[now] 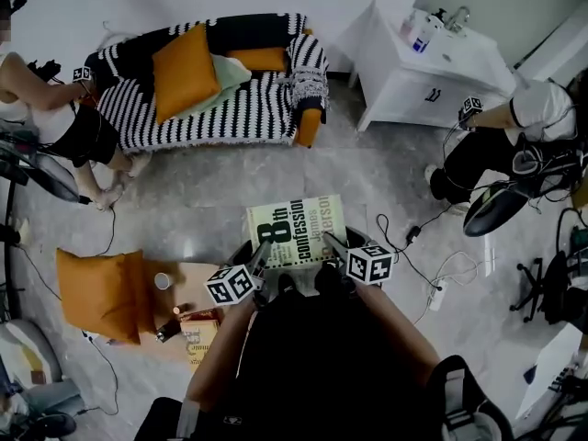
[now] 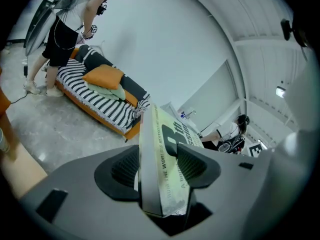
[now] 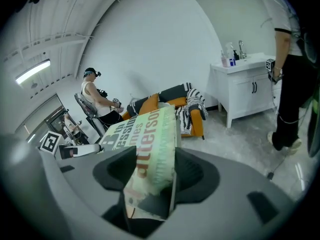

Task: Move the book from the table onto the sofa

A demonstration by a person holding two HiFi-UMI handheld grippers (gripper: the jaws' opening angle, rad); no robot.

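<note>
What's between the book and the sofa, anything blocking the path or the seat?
Nothing visible on the path: only bare floor lies between the held book and the sofa. On the seat, an orange cushion and a pale green pillow take the middle; the striped seat in front of them looks free.

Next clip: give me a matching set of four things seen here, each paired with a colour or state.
Things:
1 book
2 sofa
3 cabinet
4 floor cushion

Colour or state:
a white
b plain orange
c gripped by the left gripper and right gripper
d black-and-white striped cover

Pairs: 1-c, 2-d, 3-a, 4-b
</note>
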